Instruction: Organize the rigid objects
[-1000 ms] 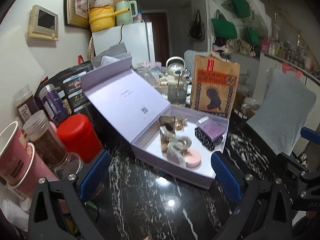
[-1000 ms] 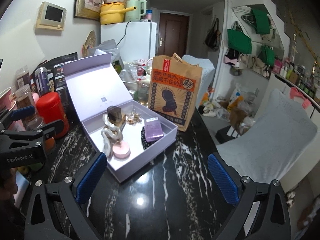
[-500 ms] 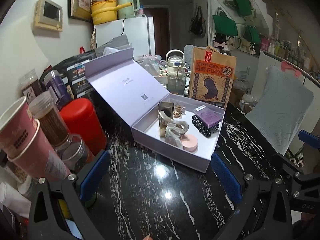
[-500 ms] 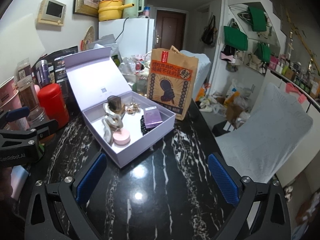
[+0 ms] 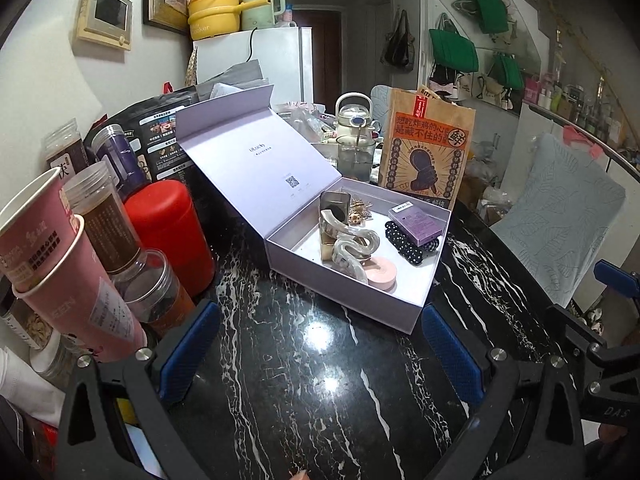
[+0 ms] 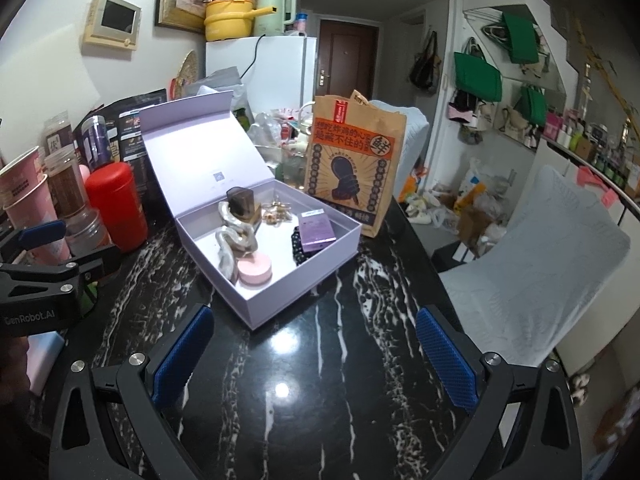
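The lavender box [image 5: 352,292] sat open on the black marble worktop [image 5: 304,380] just beyond my left tongs [image 5: 320,352] and right tongs [image 6: 316,356], both spread wide and empty. Inside lay a pink disc [image 5: 382,274], a cream wavy clip [image 5: 352,248] and a purple case [image 5: 416,222], with a paper bag [image 5: 428,148] behind.

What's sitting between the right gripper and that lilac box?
Nothing: in the right wrist view, only bare black marble table lies between the open right gripper and the lilac box.
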Tool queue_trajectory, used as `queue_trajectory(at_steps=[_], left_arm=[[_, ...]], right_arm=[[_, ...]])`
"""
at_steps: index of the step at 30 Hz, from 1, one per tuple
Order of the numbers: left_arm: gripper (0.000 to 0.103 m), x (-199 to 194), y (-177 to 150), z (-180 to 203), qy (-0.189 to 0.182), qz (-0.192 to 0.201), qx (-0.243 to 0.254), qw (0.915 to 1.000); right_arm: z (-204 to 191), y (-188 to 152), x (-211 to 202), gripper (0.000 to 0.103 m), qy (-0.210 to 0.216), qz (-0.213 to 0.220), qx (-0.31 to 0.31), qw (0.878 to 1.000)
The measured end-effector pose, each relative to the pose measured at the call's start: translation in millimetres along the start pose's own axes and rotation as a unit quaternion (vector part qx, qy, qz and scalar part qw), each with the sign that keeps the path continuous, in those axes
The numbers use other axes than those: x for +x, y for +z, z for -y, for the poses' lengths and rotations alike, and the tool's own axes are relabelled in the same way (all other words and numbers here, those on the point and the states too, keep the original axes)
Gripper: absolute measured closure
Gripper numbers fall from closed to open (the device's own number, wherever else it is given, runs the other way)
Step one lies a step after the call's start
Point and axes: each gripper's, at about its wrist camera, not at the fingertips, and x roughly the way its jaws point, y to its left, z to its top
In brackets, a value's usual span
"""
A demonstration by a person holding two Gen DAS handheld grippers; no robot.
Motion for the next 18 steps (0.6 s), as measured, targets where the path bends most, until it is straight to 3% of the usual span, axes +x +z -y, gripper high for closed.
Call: queue_trajectory(at_steps=[18], left_arm=[[0.0, -1.2, 0.5, 2.0, 0.005, -0.002, 0.008, 1.0]], right_arm=[[2.4, 0.3, 8.4, 0.0, -0.001, -0.008, 0.004, 1.0]])
